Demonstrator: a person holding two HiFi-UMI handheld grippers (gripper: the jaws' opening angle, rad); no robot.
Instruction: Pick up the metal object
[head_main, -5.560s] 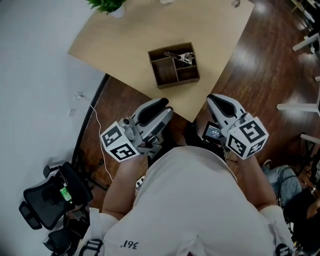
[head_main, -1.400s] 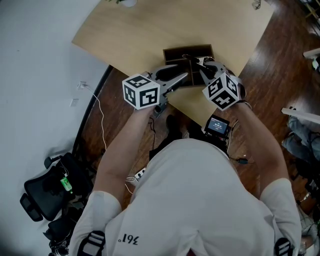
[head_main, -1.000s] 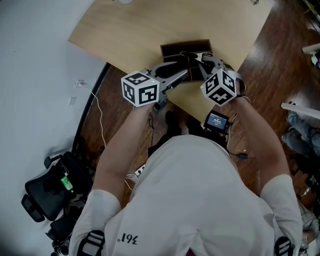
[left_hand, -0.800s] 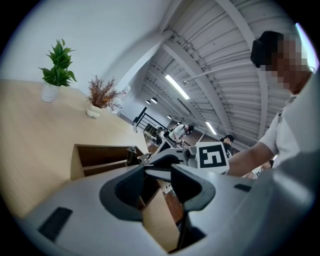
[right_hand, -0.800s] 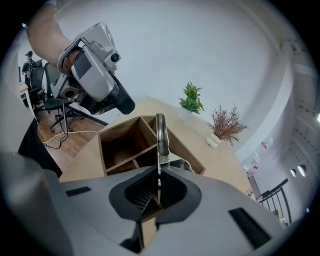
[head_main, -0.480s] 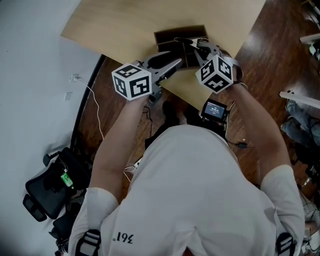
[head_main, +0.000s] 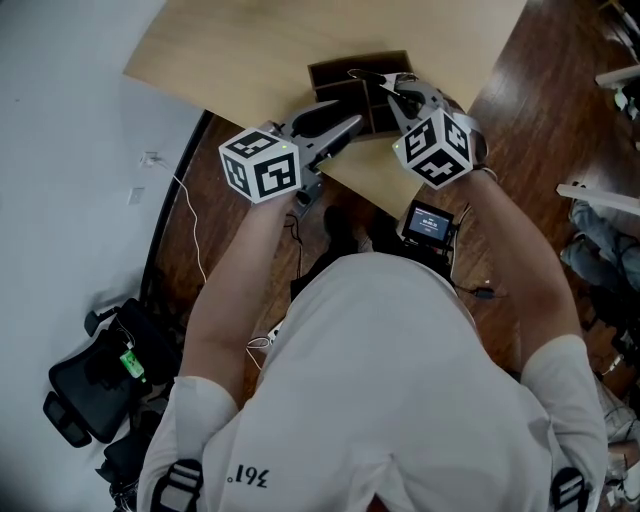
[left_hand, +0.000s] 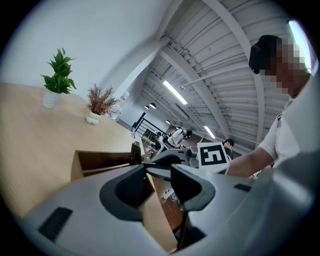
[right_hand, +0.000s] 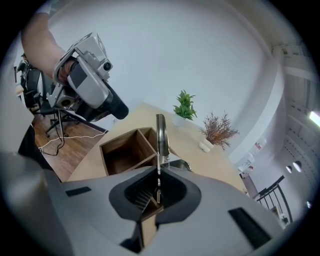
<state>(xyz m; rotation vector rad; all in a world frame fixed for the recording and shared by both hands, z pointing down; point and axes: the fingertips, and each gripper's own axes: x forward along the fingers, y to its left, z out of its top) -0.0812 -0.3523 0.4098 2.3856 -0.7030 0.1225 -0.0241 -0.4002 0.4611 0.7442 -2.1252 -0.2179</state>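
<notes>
— What do we have in front of us?
— We stand at a pale wooden table (head_main: 240, 50). On it, just ahead of both pairs of jaws, we see a dark wooden box (head_main: 338, 74) split into compartments.

— And our two tools?
— Our left gripper (head_main: 352, 122) comes at the box from the left. Its jaws are pressed together at the tips with nothing between them. Just past those tips we see the box's near wall, and beyond that the marker cube of our other tool. Our right gripper (right_hand: 159, 172) reaches over the box from the right, its jaws pinched tight.

— Pinched on what?
— On the metal object (right_hand: 160, 134). We see it as a thin flat bar, clamped by one end between the right jaws. It stands straight up out of them, with its free end over the box's compartments. In our head view it shows only as a slim bright piece at the tip of the right jaws, over the box. We cannot tell whether it touches the box anywhere.
</notes>
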